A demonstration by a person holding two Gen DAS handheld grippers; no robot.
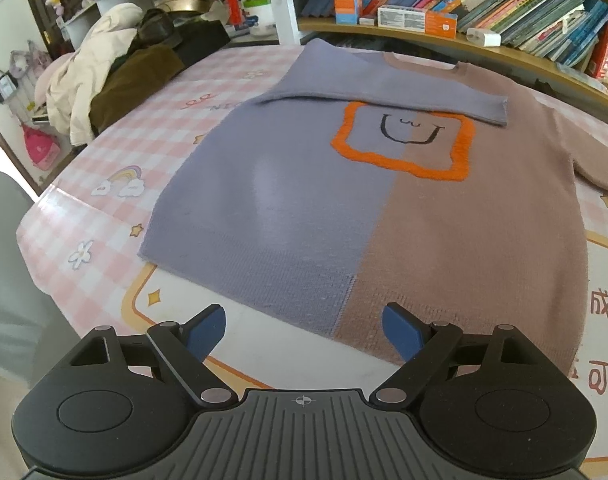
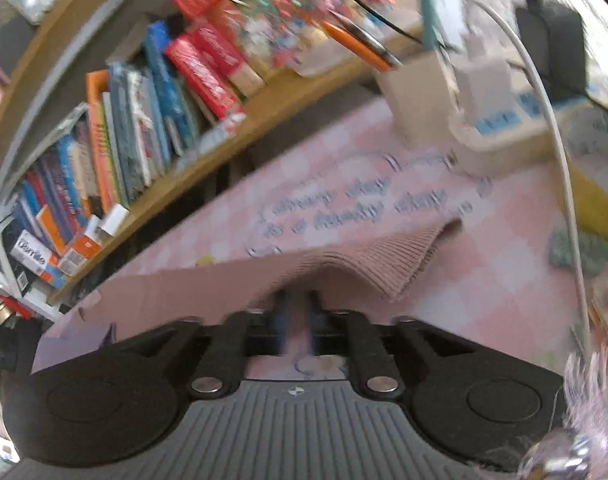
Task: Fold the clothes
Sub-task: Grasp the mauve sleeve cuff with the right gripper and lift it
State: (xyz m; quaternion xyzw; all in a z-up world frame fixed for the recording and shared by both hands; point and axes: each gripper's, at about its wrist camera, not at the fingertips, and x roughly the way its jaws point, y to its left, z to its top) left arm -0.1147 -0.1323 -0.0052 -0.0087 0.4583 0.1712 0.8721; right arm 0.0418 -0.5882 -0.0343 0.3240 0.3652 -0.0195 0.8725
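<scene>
Two grippers work over one sweater (image 1: pixel 343 200) laid flat on a pink checked tablecloth (image 1: pixel 104 184). The left gripper (image 1: pixel 304 334) hangs just short of the hem, its blue fingers (image 1: pixel 208 332) spread wide with nothing between them; the hem's lilac-and-brown seam lies straight ahead of the gap. Beyond the fingers, the lilac sleeve (image 1: pixel 383 88) is folded across the chest and covers the top edge of the orange frame (image 1: pixel 403 140) with its drawn face. The brown sleeve runs off the right edge of the left view.

The right view is smeared by motion. There the right gripper (image 2: pixel 296 304) has its fingers drawn narrow and pinches the brown sleeve (image 2: pixel 343 268) from below; the fingertips vanish under the knit, so the contact itself is hidden. The ribbed cuff (image 2: pixel 419 256) droops just right of the fingers, raised off the cloth. Printed lettering on the cloth beyond is too blurred to read.

Bare cloth lies open to the left of the left fingers and past the cuff on the right. A bookshelf (image 1: pixel 483 4) hems in the far side; a heap of clothes (image 1: pixel 112 68) sits far left, boxes (image 2: pixel 483 120) and a white cable (image 2: pixel 559 152) far right of the cuff.
</scene>
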